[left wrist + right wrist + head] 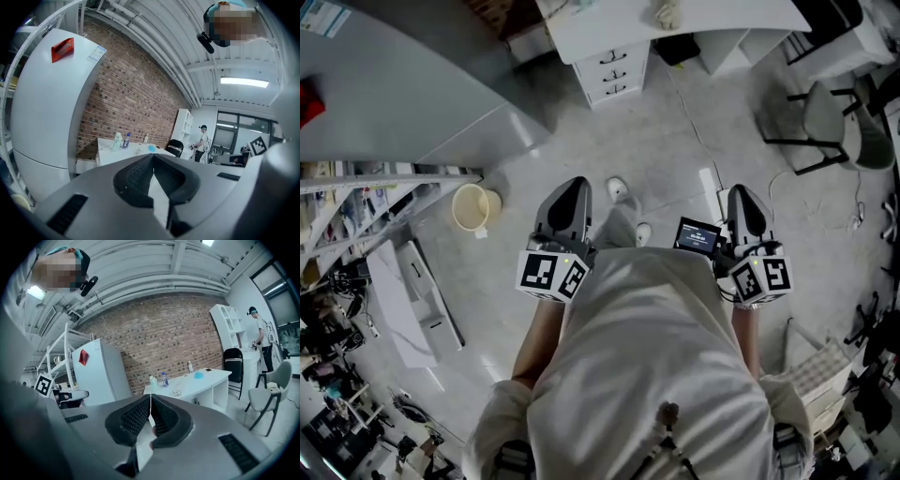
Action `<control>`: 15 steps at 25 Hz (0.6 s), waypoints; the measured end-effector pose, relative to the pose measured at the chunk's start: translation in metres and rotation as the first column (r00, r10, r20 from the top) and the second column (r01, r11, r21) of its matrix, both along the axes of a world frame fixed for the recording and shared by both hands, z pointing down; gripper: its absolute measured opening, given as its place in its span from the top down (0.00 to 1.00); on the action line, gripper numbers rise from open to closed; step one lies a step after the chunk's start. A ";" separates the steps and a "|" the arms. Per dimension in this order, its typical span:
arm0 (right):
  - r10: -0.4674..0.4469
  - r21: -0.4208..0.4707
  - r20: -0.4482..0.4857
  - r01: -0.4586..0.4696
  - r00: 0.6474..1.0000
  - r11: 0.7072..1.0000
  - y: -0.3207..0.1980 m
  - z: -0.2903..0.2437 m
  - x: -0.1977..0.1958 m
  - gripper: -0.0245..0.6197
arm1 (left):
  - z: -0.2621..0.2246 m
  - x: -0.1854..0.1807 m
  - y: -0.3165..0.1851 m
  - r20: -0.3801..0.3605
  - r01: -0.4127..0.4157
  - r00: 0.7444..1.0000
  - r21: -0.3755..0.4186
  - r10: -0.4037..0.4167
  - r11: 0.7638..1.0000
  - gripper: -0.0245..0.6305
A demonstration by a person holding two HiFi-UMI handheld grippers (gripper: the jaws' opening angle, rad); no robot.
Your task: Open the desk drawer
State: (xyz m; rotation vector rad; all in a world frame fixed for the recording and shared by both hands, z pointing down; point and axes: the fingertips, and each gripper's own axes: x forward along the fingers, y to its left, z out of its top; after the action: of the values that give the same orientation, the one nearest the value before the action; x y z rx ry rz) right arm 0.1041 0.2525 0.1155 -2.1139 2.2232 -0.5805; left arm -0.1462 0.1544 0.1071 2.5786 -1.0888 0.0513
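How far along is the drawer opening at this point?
Nothing done: the desk drawers all look shut. In hand: nothing; left claw and right claw are closed and empty, well short of the desk. Left: approach, grip a handle, pull.

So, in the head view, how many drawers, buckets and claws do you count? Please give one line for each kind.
Drawers: 3
Bucket: 1
Claws (left claw, right claw): 2
Total: 6
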 end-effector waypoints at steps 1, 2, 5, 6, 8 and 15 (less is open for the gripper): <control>-0.006 0.002 -0.004 0.006 1.000 1.000 -0.012 0.000 0.004 0.92 | 0.003 0.003 -0.011 -0.002 0.006 1.000 -0.009 -0.006 1.000 0.95; -0.012 0.005 -0.010 0.012 1.000 1.000 -0.024 -0.002 0.007 0.92 | 0.005 0.007 -0.021 -0.005 0.008 1.000 -0.014 -0.008 1.000 0.95; -0.047 0.010 -0.040 0.047 0.998 0.999 -0.059 -0.009 0.016 0.92 | 0.005 0.021 -0.054 -0.009 0.008 1.000 -0.007 -0.008 1.000 0.95; -0.059 0.010 -0.053 0.060 0.997 0.998 -0.072 -0.012 0.020 0.92 | 0.004 0.026 -0.065 -0.006 0.008 1.000 0.001 -0.008 1.000 0.95; -0.071 0.010 -0.075 0.072 0.995 0.997 -0.095 -0.017 0.031 0.92 | 0.000 0.038 -0.087 -0.004 0.008 1.000 0.016 -0.008 1.000 0.95; -0.081 0.048 -0.119 0.087 0.990 0.995 -0.166 -0.030 0.056 0.92 | -0.006 0.060 -0.145 -0.004 -0.020 1.000 0.033 0.021 0.999 0.95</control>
State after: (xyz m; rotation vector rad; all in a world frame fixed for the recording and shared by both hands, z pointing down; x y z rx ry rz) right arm 0.1601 0.0861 0.0851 -2.0889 2.3700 -0.4056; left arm -0.0864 0.0099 0.1014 2.6182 -1.0705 0.0327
